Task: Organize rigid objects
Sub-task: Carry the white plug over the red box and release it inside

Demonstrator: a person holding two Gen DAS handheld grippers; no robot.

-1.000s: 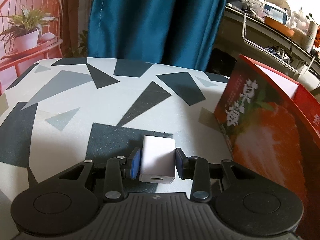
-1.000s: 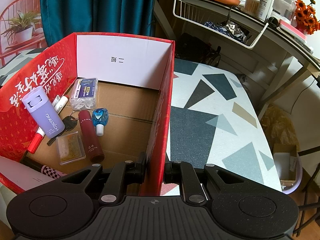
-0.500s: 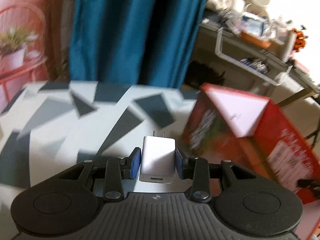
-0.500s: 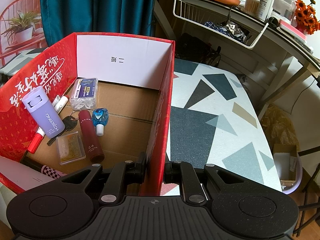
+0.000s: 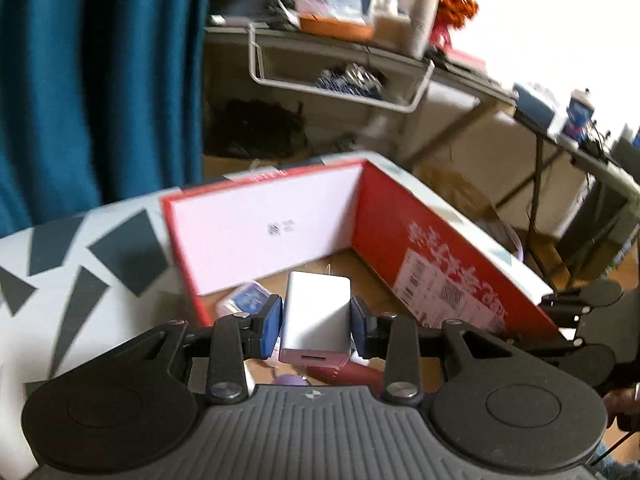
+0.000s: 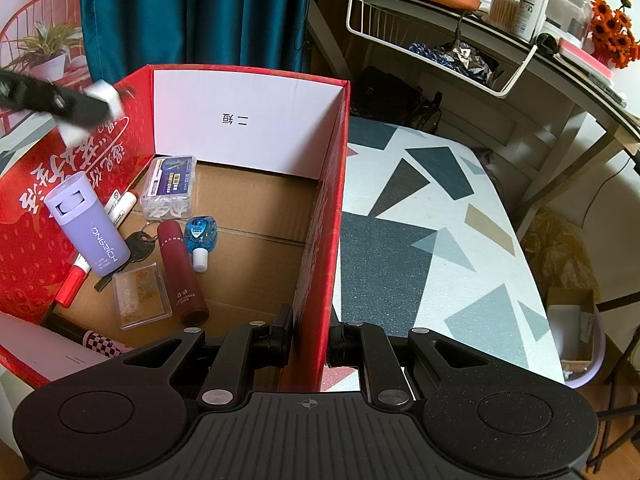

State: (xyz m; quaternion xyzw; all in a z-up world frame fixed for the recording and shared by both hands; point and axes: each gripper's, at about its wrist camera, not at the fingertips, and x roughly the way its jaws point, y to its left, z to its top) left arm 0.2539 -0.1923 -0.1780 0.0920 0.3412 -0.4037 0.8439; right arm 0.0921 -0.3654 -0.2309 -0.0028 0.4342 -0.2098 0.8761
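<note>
My left gripper (image 5: 316, 322) is shut on a white USB charger (image 5: 315, 316), prongs pointing away, held in the air over the near-left rim of the open red box (image 5: 448, 256). Seen from the right wrist, that gripper (image 6: 86, 110) and the charger (image 6: 105, 94) hang blurred above the box's left wall. My right gripper (image 6: 310, 334) is shut on the box's right wall (image 6: 324, 240). On the box floor lie a lilac bottle (image 6: 86, 228), a dark red tube (image 6: 180, 270), a blue mini bottle (image 6: 200, 238), a floss box (image 6: 170, 186), keys, markers and a clear case (image 6: 140, 300).
The box stands on a table (image 6: 432, 248) with a grey and black triangle pattern. A teal curtain (image 6: 192, 12) hangs behind. A cluttered shelf with a white wire basket (image 6: 440, 52) runs along the right, and a bin (image 6: 580, 336) sits on the floor.
My left gripper has lifted the charger off the table and swung right, to above the box; it now shows in the right wrist view. The right gripper has kept still on the wall.
</note>
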